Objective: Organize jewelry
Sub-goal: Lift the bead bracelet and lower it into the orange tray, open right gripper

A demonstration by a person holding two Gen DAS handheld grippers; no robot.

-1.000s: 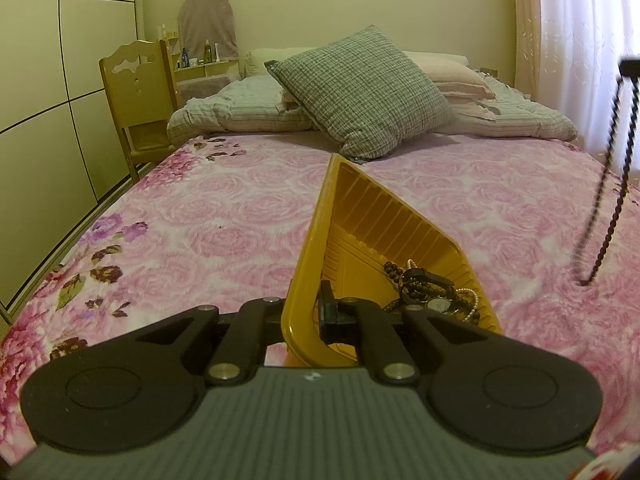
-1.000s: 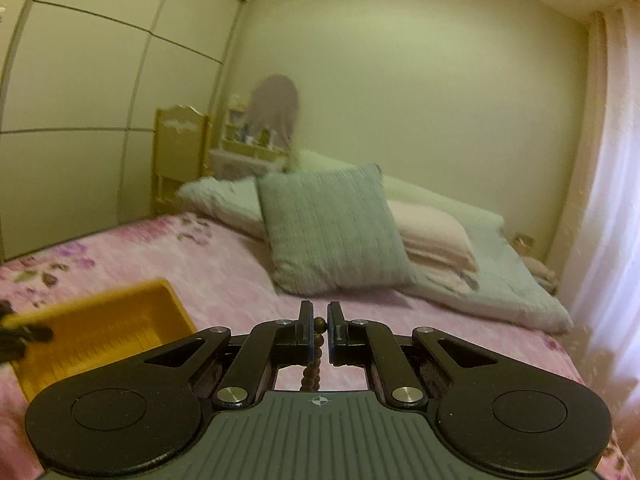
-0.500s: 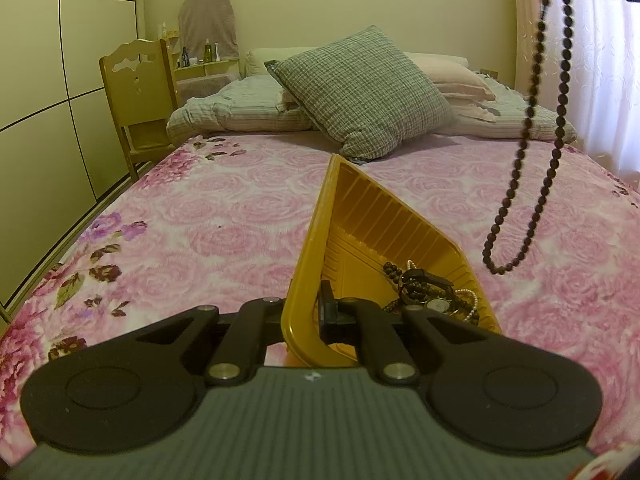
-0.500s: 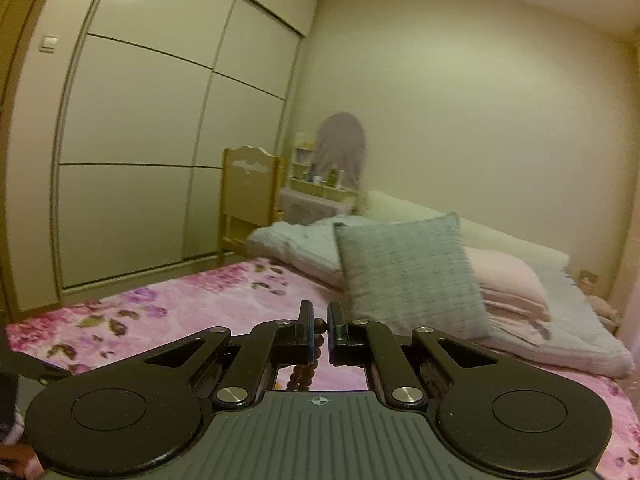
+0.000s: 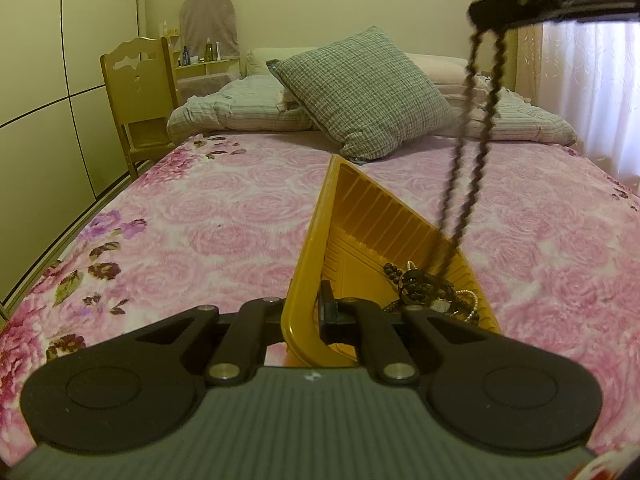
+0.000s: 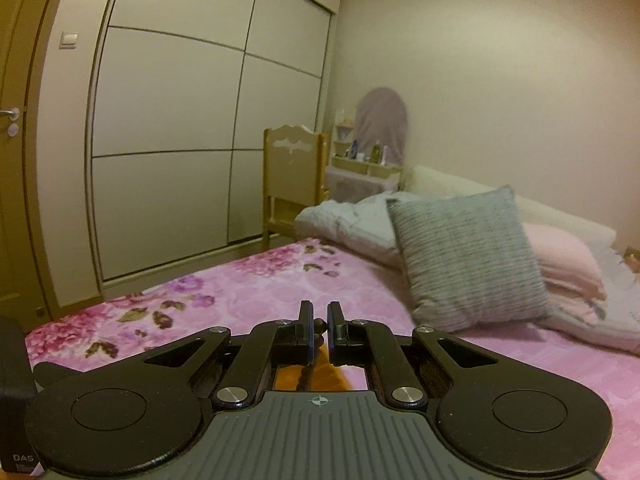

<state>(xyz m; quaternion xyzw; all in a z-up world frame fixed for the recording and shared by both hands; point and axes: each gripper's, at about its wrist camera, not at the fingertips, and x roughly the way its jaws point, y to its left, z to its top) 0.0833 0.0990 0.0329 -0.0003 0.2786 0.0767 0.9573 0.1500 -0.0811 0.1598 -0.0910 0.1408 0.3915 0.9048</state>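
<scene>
My left gripper [image 5: 304, 312] is shut on the near rim of a yellow plastic tray [image 5: 360, 220] that rests on the pink floral bedspread. A tangle of jewelry [image 5: 432, 292] lies in the tray's near right corner. My right gripper [image 6: 319, 328] is shut on a dark bead necklace [image 6: 319, 325]. In the left wrist view the right gripper [image 5: 480, 10] is at the upper right, and the necklace [image 5: 468, 152] hangs from it as a long loop whose bottom reaches the tray over the jewelry pile.
A checked cushion [image 5: 364, 92] and folded bedding [image 5: 240, 112] lie at the head of the bed. A wooden chair [image 5: 140, 92] stands at its left, by the wardrobe doors [image 6: 180, 120]. A curtain [image 5: 592, 80] hangs on the right.
My right gripper has carried the hanging necklace leftward from beside the bed's right part to above the tray. The left gripper and tray have stayed still.
</scene>
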